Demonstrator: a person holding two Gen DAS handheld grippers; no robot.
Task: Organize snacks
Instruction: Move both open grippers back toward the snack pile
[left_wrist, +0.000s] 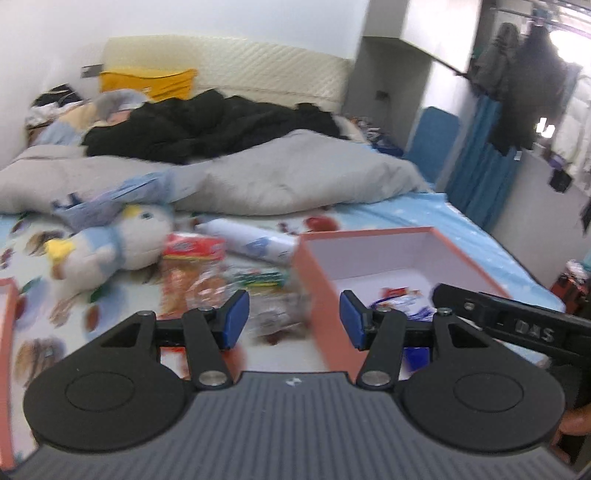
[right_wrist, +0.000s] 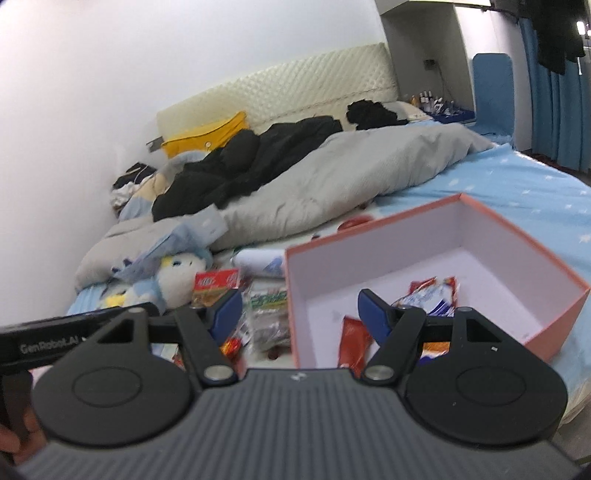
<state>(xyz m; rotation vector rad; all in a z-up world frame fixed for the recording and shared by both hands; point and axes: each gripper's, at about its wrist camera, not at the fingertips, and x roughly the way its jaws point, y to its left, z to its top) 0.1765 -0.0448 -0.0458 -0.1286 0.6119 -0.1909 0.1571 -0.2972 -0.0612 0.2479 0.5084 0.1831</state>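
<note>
Close to us, our left gripper (left_wrist: 294, 316) and right gripper (right_wrist: 300, 312) are both wide open and hold nothing. Just past them, some snack packets (right_wrist: 430, 297) lie inside the pink box (right_wrist: 436, 212). More snacks (left_wrist: 194, 249) sit on the bed (left_wrist: 436, 214) beside a stuffed toy (left_wrist: 110, 247).

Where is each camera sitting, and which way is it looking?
Left wrist: rides on the left gripper, looking forward over the bed at loose snacks and the pink box; its own open fingers and the other gripper show.
Right wrist: rides on the right gripper, looking into the pink box; its open fingers and a hand show.
Shared: box, plush toy, grey duvet.
</note>
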